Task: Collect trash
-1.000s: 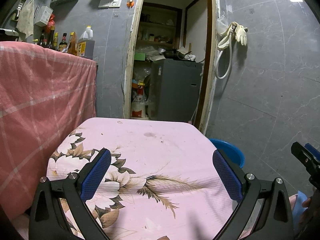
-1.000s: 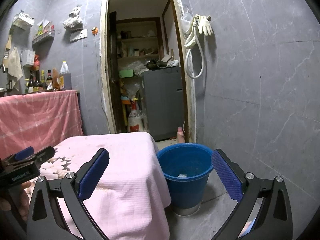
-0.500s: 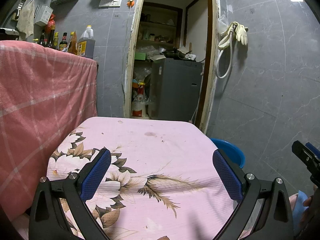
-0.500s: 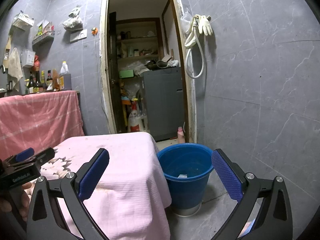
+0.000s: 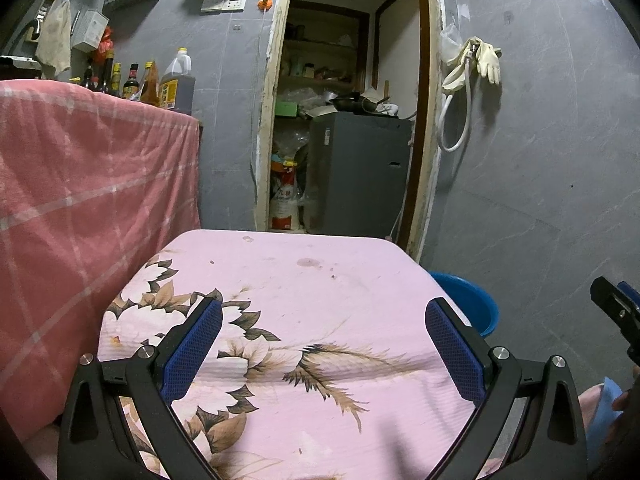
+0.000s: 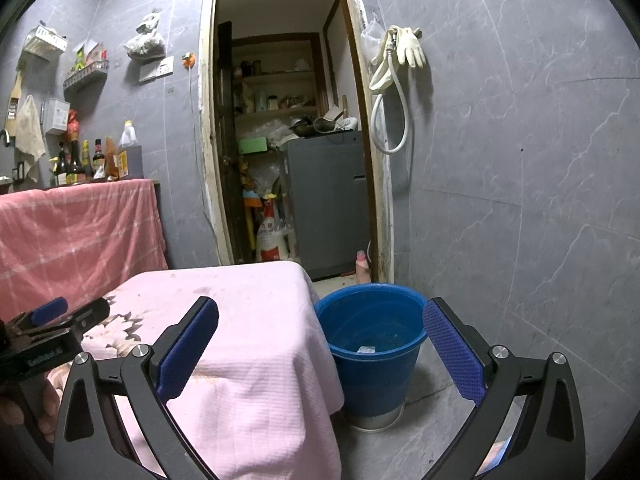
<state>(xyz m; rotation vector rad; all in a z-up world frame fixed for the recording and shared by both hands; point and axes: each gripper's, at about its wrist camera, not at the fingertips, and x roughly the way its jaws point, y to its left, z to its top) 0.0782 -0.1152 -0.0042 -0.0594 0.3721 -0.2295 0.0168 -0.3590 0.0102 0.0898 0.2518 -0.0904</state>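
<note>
Currently, the left gripper (image 5: 324,350) hangs above the bench (image 5: 304,280), which is covered with a pink floral cloth. Its jaws are spread wide with nothing between them. No loose items are visible on the cloth; only small dark stains mark its far part.

The right gripper (image 6: 320,350) is also spread wide and carries nothing. It sits past the right edge of the bench, facing the blue bucket (image 6: 370,376) that stands on the grey floor just beside the draped bench corner. One small pale scrap of trash (image 6: 366,349) lies at the bottom of the bucket.

From the left wrist view, only part of the bucket rim shows behind the right corner of the bench. A hand (image 6: 24,408) holding the left gripper's handle is partly visible at the lower left edge of the right wrist view.

Behind the bench, a pink checked cloth (image 5: 80,200) covers a taller counter carrying several bottles (image 5: 148,84).
</note>
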